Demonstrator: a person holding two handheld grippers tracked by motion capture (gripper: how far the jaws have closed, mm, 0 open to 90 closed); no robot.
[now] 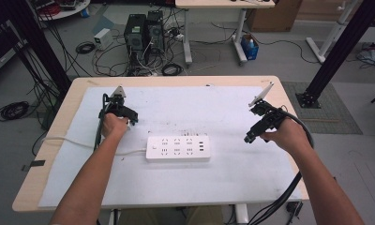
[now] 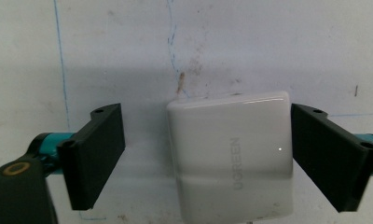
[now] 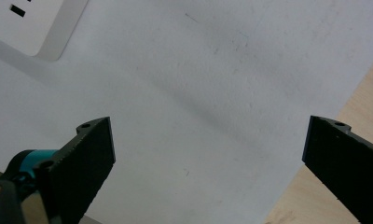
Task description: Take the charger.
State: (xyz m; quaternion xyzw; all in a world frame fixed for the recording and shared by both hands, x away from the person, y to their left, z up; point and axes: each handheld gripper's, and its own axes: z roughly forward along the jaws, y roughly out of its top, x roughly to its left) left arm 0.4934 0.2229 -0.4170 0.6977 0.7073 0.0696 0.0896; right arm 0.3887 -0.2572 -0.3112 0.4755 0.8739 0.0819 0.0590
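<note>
**Charger framed but not yet gripped**

The white charger (image 2: pixel 231 158) lies on the white mat (image 1: pixel 232 173) to the left of the power strip (image 1: pixel 178 148), between the left gripper's (image 2: pixel 208 158) parted jaws; one pad (image 2: pixel 324 154) is at its edge, the other stands clear. The right gripper (image 3: pixel 208 158) hangs open over bare mat. Grasping, lifting and presumably plugging in all remain.

Charger (image 2: pixel 231 158) glossy white plastic (smooth); tongs matt black; mat (image 2: pixel 268 46) scuffed.
</note>
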